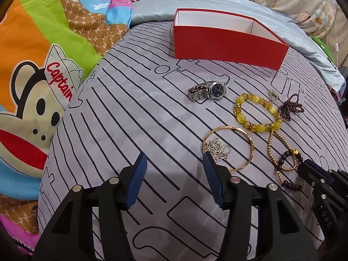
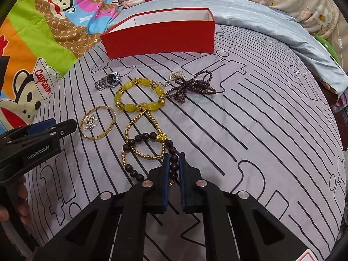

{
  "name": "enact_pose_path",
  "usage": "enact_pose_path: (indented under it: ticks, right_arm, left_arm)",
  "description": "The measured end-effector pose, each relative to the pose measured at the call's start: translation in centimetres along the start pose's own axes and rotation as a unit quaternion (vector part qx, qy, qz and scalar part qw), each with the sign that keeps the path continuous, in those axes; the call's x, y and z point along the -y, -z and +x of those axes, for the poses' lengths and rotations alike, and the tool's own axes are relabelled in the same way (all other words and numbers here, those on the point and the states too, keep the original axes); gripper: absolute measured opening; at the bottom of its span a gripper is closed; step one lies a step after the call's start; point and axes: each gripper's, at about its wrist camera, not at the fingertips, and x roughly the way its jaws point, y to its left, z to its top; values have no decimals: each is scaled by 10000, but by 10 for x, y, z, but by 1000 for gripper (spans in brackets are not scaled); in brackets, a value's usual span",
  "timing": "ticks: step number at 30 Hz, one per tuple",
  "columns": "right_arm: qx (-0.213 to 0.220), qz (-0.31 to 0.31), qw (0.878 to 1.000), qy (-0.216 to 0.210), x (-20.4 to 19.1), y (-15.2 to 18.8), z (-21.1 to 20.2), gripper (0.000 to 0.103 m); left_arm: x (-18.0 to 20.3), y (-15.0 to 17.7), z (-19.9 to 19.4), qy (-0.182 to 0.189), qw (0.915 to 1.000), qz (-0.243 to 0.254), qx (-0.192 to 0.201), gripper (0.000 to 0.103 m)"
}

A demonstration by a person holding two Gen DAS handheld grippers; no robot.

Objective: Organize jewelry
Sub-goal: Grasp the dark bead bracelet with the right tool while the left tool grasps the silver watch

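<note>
My right gripper [image 2: 174, 155] is shut on the dark wooden bead bracelet [image 2: 139, 139], with its beads pinched between the blue pads. A gold bead chain [image 2: 130, 126] lies tangled through that bracelet. My left gripper [image 1: 174, 158] stands open over bare sheet, its right finger just beside a silver flower piece [image 1: 217, 150] inside a gold bangle [image 1: 252, 150]. A silver watch [image 1: 207, 91], a yellow bead bracelet [image 1: 241, 115], a purple bead string [image 1: 291, 106] and a small silver charm [image 1: 273, 93] lie farther back. The open red box [image 1: 228, 43] stands behind them.
Everything rests on a grey line-patterned bedsheet [image 1: 130, 130]. A colourful cartoon blanket [image 1: 32, 65] borders the left, and a pale blue quilt [image 2: 282, 21] with floral bedding lies behind the box. A person's hand [image 2: 21, 195] grips the left tool's handle.
</note>
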Motion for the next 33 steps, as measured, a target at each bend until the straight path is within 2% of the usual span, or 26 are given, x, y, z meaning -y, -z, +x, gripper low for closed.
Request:
enact_pose_path:
  ticks: [12,17,22,25,30,33]
  right_arm:
    - [153,243,9994,-200,10,-4,-19,7]
    - [114,388,9979,-497,11,-6,-24,7]
    - [121,396,9975,-565,8,-9,-28,7]
    - [110,438,9973,-583,8,-10,-28,7]
    - [67,462,9973,-575,9,-12,-25,7]
    - [36,489,9972,-567,10,-13,-22,7]
  left_arm:
    - [3,-16,4,159,9999,-44,43,52]
    - [5,-31,17,243,9997,18,89,52]
    - [7,-50,34,483,9984,222,209,61]
    - [9,-60,43,628,9968,419,250,61]
    - [19,-70,54,866,9903,1029,344,61]
    - [23,-74,61,974,9880,1168,270,59]
